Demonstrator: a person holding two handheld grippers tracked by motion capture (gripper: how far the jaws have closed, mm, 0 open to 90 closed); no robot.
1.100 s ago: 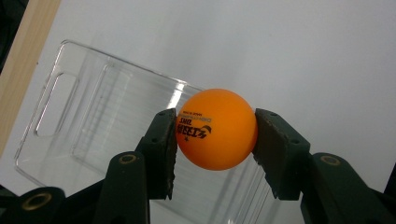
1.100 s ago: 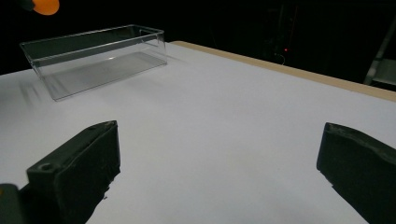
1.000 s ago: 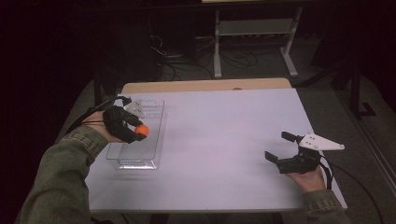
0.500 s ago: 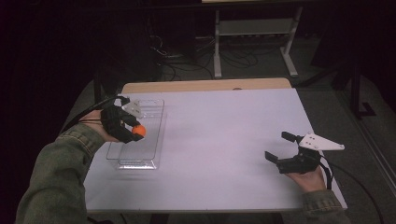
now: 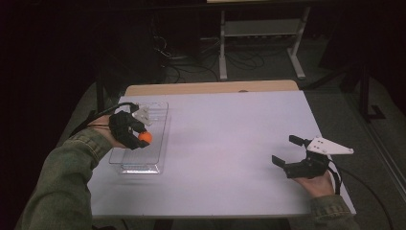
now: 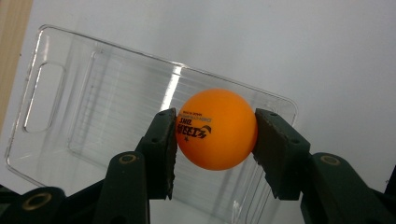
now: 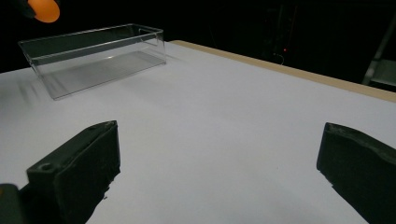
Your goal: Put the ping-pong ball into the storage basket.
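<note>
While our left gripper (image 5: 136, 136) hangs over the clear rectangular plastic bin (image 5: 158, 143), its jaws are pinching the orange table-tennis ball (image 6: 217, 129) on opposite sides, black print facing the gripper's camera. Ball sits above the bin's open top, apart from its floor and walls, toward one end as the left gripper view shows it. Bin looks empty inside.

Right gripper (image 5: 291, 152) rests near the table's right edge, jaws spread wide, nothing between them, well apart from the bin. White tabletop (image 5: 230, 143) around it is bare.

Our read: we're at the drop-into-bin step, release pending.

Risks we see:
- Ball is light and bouncy, bin floor is hard plastic. Release from this height and it may hop back out over the low wall.
- Pads grip a smooth sphere at two small contact spots. Any tilt or jolt and it could squirt out sideways, land on the table, roll off.
- Ball is near the bin's long wall in the high view. Uneven jaw opening could flick it onto the rim.
- Bin is loose. A knock from the gripper would slide it.
</note>
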